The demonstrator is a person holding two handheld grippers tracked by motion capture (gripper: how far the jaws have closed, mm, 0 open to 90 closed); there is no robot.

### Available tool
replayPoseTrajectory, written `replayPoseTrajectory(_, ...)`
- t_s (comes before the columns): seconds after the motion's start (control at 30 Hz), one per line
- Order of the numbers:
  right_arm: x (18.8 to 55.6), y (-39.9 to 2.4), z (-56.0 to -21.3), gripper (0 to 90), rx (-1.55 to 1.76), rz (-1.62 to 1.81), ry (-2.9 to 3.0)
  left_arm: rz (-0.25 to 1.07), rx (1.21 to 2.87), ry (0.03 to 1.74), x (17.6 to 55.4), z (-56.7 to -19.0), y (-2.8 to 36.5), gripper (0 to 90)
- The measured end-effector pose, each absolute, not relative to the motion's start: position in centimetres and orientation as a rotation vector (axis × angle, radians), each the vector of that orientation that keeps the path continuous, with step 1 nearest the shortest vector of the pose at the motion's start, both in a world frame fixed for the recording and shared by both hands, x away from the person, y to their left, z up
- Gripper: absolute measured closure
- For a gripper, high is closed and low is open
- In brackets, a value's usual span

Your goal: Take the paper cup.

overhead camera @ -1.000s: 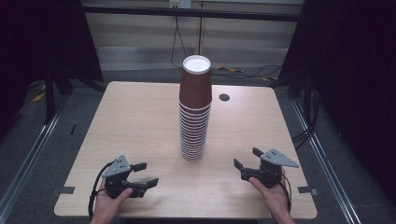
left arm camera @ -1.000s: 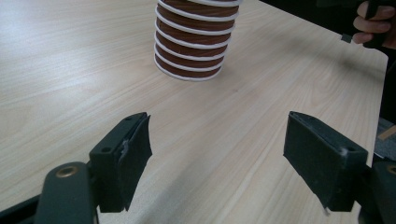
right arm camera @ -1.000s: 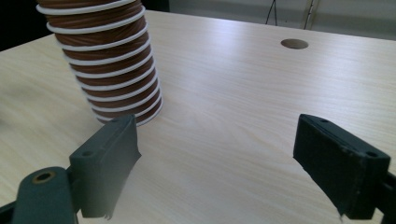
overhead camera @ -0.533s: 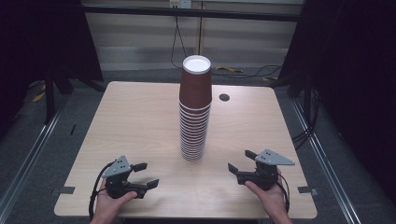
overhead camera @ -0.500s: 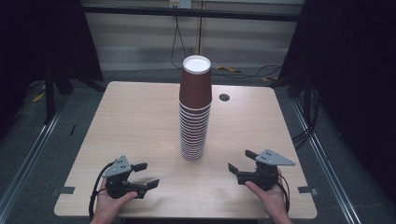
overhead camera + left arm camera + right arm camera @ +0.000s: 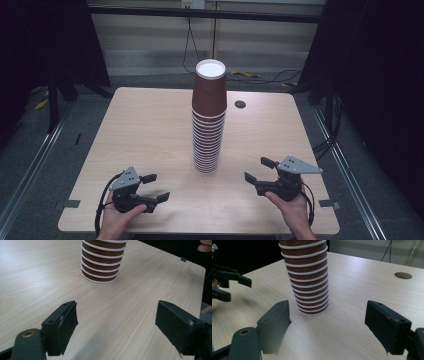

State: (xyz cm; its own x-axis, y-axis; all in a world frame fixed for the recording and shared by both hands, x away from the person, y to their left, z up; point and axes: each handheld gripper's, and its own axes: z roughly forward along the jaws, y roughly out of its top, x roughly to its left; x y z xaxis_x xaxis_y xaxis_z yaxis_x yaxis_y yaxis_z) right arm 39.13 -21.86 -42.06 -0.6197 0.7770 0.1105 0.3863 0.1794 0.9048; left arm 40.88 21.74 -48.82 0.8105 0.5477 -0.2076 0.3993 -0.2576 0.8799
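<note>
A tall stack of brown paper cups [image 6: 209, 120] with white rims stands upside down in the middle of the wooden table [image 6: 150, 130]. My left gripper [image 6: 155, 187] rests near the front left edge, open, with nothing between its jaws. My right gripper [image 6: 259, 170] sits near the front right, open and empty too, jaws facing the stack. The left gripper view has the stack's base [image 6: 101, 265] ahead of the spread jaws. In the right gripper view the stack [image 6: 307, 280] rises just beyond the jaws, with the left gripper [image 6: 227, 286] at the far left.
A round cable hole [image 6: 240, 104] lies in the table behind the stack, also seen as the cable hole [image 6: 403, 275] in the right gripper view. Cables [image 6: 260, 75] lie on the floor behind the table. Metal rails [image 6: 35, 160] run along both sides.
My right gripper has slid a little left and toward the stack. The left gripper and the cups have stayed in place.
</note>
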Motion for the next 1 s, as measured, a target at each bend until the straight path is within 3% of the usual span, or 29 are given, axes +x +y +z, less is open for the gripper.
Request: replayPoseTrajectory(1.0,41.7,-19.3,-34.2,21.5,0.933,1.538,2.174,0.14,1.892,0.661,40.5,-48.6,21.1,20.4)
